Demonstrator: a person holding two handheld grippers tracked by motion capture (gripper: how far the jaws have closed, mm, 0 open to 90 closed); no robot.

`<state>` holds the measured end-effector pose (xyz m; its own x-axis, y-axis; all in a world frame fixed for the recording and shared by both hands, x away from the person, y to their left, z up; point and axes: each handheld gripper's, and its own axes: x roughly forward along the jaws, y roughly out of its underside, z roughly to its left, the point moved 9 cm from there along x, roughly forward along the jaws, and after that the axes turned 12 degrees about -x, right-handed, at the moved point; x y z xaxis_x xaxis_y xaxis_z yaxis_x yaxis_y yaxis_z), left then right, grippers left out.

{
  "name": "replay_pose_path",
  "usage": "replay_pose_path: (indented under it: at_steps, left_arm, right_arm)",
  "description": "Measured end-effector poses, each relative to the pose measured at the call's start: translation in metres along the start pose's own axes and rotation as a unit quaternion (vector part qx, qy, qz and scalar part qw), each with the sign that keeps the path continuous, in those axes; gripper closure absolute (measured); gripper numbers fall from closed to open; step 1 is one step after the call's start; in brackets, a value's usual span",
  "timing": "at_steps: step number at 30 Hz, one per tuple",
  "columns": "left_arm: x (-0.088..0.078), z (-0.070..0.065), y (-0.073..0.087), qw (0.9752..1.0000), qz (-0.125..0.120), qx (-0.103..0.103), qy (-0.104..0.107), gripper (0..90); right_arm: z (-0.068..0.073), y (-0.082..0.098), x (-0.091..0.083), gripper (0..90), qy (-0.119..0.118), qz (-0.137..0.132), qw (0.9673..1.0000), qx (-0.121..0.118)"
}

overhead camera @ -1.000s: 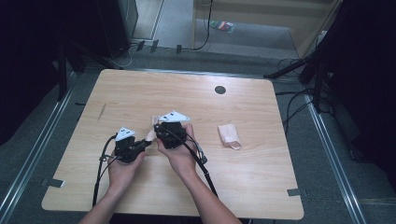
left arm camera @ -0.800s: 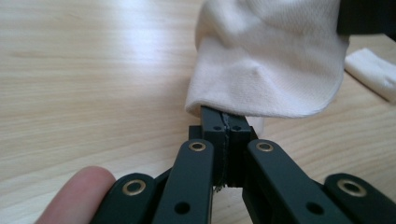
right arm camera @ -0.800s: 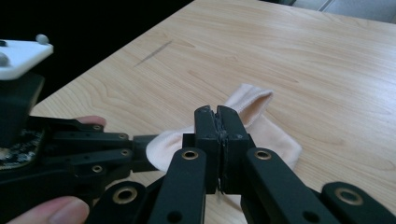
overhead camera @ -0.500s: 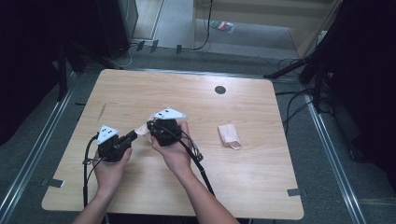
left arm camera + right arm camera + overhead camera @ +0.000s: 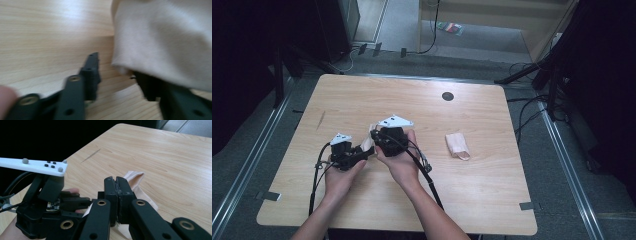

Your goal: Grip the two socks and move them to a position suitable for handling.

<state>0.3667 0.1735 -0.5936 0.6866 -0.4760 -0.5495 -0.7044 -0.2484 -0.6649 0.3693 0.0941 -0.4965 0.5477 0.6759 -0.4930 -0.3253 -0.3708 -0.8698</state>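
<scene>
The beige sock (image 5: 135, 180) is clamped in the right gripper (image 5: 118, 192) near the desk's (image 5: 492, 195) middle; the left gripper (image 5: 117, 75) has just been opening, jaws apart around its edge, apparently to regrip.

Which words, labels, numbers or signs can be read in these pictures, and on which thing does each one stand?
No text can be read in these pictures.
The beige cloth, folded cloth, table and white plate on the left gripper bear no print.
The small circuit board may carry marks, too small to read.
The packet on the floor is too small and blurred to read.
</scene>
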Motion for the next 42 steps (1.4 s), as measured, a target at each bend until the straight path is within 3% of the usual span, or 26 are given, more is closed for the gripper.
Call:
replay_pose_path:
  at_steps: [3,5,7,10,11,12,13,14,16,18,21,24,26,27,29,30,34,36,38,39,40,41,42]
  left_arm:
    - [-0.004,0.0,-0.002,0.9997,-0.013,0.019,-0.009,88.4]
    - [-0.01,0.001,-0.006,0.9986,-0.031,0.033,-0.027,89.7]
    - [-0.018,0.001,-0.012,0.996,-0.055,0.05,-0.049,89.8]
    - [-0.031,-0.002,-0.022,0.9879,-0.091,0.091,-0.087,89.8]
    - [-0.031,-0.002,-0.022,0.9879,-0.091,0.091,-0.087,89.8]
    - [-0.036,-0.006,-0.022,0.9818,-0.1,0.12,-0.107,89.8]
    - [-0.036,-0.006,-0.022,0.9818,-0.1,0.12,-0.107,89.8]
    - [-0.035,-0.011,-0.017,0.9788,-0.091,0.144,-0.114,89.7]
    - [-0.031,-0.016,-0.01,0.9733,-0.084,0.173,-0.125,89.5]
    - [-0.027,-0.02,-0.002,0.97,-0.072,0.192,-0.13,89.2]
    - [-0.022,-0.024,0.005,0.9704,-0.056,0.2,-0.124,88.2]
    - [-0.01,-0.034,0.02,0.9747,-0.015,0.204,-0.089,79.9]
    - [-0.007,-0.038,0.027,0.9743,0.004,0.215,-0.067,72.5]
    - [-0.006,-0.041,0.029,0.9754,0.009,0.214,-0.054,69.6]
    - [-0.006,-0.043,0.032,0.9786,0.022,0.203,-0.024,61.7]
    - [-0.007,-0.046,0.034,0.9817,0.027,0.189,0.006,56.8]
    - [-0.013,-0.041,0.029,0.9862,0.027,0.158,0.043,46.5]
    - [-0.016,-0.035,0.023,0.9889,0.017,0.139,0.049,43.5]
    - [-0.016,-0.027,0.013,0.9931,0.005,0.11,0.041,42.4]
    - [-0.016,-0.027,0.013,0.9931,0.005,0.11,0.041,42.5]
    - [-0.014,-0.015,0.002,0.9971,-0.003,0.074,0.016,44.0]
    - [-0.014,-0.015,0.002,0.9971,-0.003,0.074,0.016,44.5]
    - [-0.012,-0.008,-0.004,0.9984,-0.006,0.055,0.002,44.8]
  right_arm:
    - [-0.002,0.0,-0.001,89.6,0.004,0.0,1.0,0.0]
    - [-0.005,0.0,-0.003,89.7,0.008,-0.002,1.0,0.002]
    - [-0.009,0.0,-0.005,89.7,0.013,-0.005,0.9999,0.003]
    - [-0.013,0.002,-0.008,89.7,0.019,-0.007,0.9998,0.004]
    - [-0.015,0.003,-0.01,89.7,0.023,-0.007,0.9997,0.004]
    - [-0.016,0.004,-0.011,89.7,0.024,-0.006,0.9997,0.004]
    - [-0.018,0.006,-0.011,89.7,0.025,-0.006,0.9997,0.004]
    - [-0.02,0.008,-0.012,89.7,0.028,-0.004,0.9996,0.005]
    - [-0.024,0.016,-0.014,89.7,0.035,0.003,0.9994,0.0]
    - [-0.029,0.026,-0.015,89.7,0.041,0.011,0.9991,0.0]
    - [-0.038,0.044,-0.018,89.7,0.045,0.022,0.9987,0.013]
    - [-0.046,0.06,-0.022,89.7,0.052,0.032,0.9979,0.021]
    - [-0.053,0.07,-0.025,89.7,0.059,0.039,0.9973,0.021]
    - [-0.056,0.073,-0.026,89.7,0.061,0.041,0.997,0.023]
    - [-0.062,0.079,-0.029,89.7,0.067,0.046,0.9964,0.024]
    - [-0.066,0.082,-0.03,89.7,0.071,0.048,0.996,0.025]
    - [-0.078,0.091,-0.035,89.6,0.083,0.053,0.9948,0.025]
    - [-0.083,0.094,-0.037,88.9,0.088,0.055,0.9943,0.026]
    - [-0.088,0.096,-0.039,86.6,0.089,0.057,0.9939,0.032]
    - [-0.09,0.097,-0.04,83.5,0.09,0.054,0.9939,0.035]
    - [-0.092,0.098,-0.041,77.6,0.089,0.052,0.9938,0.041]
    - [-0.092,0.098,-0.041,77.6,0.089,0.052,0.9938,0.041]
    - [-0.095,0.099,-0.043,71.4,0.091,0.05,0.9933,0.05]
